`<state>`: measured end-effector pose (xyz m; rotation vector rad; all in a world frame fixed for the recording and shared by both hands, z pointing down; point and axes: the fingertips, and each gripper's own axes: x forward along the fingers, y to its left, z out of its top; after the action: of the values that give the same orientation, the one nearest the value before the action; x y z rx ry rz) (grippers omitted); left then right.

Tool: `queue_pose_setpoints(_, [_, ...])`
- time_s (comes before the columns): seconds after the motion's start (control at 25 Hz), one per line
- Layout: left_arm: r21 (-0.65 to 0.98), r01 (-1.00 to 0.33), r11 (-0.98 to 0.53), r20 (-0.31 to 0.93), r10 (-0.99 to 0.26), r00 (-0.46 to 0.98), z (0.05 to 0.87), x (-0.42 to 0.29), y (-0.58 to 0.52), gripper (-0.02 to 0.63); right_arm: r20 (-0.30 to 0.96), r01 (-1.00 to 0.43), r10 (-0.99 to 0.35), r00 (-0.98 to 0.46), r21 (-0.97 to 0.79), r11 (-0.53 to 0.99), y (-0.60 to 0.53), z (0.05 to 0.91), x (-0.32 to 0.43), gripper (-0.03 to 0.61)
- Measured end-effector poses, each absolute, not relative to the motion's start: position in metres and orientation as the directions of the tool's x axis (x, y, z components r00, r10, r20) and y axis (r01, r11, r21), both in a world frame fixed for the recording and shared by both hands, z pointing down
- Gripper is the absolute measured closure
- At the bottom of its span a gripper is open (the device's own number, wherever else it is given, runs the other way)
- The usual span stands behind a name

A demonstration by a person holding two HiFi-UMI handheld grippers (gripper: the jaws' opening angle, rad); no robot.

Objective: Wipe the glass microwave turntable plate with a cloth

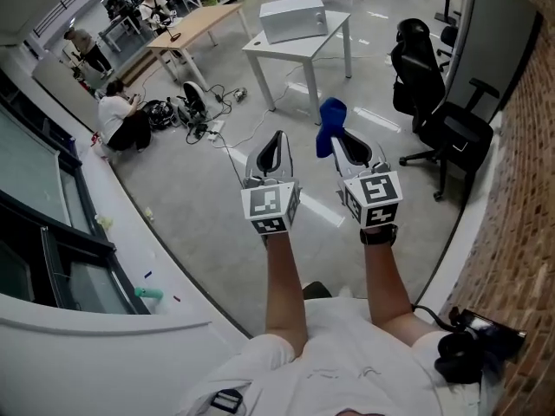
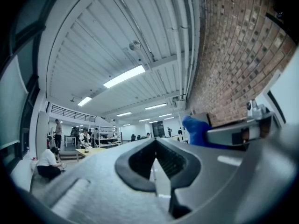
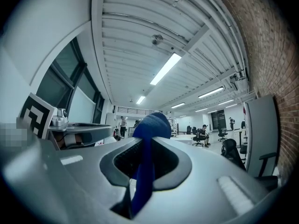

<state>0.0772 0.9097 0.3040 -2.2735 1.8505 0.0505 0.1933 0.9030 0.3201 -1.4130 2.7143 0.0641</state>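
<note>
The right gripper (image 1: 340,139) has its jaws clamped on a blue cloth (image 1: 329,121), while just left of it the left gripper (image 1: 276,139) has its jaws closed together, empty, both well short of the far white desk (image 1: 260,50).

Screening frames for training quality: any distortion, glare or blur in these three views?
Head view: sharp, but the brick wall bows with wide-angle bend. Left gripper view: fisheye with black corners, ceiling light blown out. Right gripper view: same fisheye, the blue cloth in the jaws looks soft.
</note>
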Motion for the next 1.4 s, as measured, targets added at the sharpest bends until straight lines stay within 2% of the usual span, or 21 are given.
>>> queue_pose_setpoints(0.6, [-0.148, -0.968, -0.202, -0.150, -0.963, 0.224, 0.307, 0.085, 0.918, 0.612, -0.098, -0.829, -0.827, -0.554, -0.031, 0.559, 0.908, 0.324, 0.203, 0.527])
queue_pose_setpoints(0.84, [-0.019, -0.969, -0.247, -0.155, -0.957, 0.247, 0.305, 0.076, 0.910, 0.613, -0.090, -0.817, -0.814, -0.573, -0.013, 0.576, 0.898, 0.326, 0.185, 0.527])
queue_pose_setpoints(1.16, [0.042, -0.941, -0.335, -0.150, -0.934, 0.326, 0.302, 0.066, 0.854, 0.614, -0.060, -0.838, -0.836, -0.545, 0.020, 0.545, 0.843, 0.328, 0.170, 0.528])
queue_pose_setpoints(1.4, [0.024, -0.945, -0.327, -0.152, -0.935, 0.320, 0.300, 0.025, 0.798, 0.614, -0.062, -0.837, -0.835, -0.547, 0.061, 0.544, 0.793, 0.320, 0.124, 0.526])
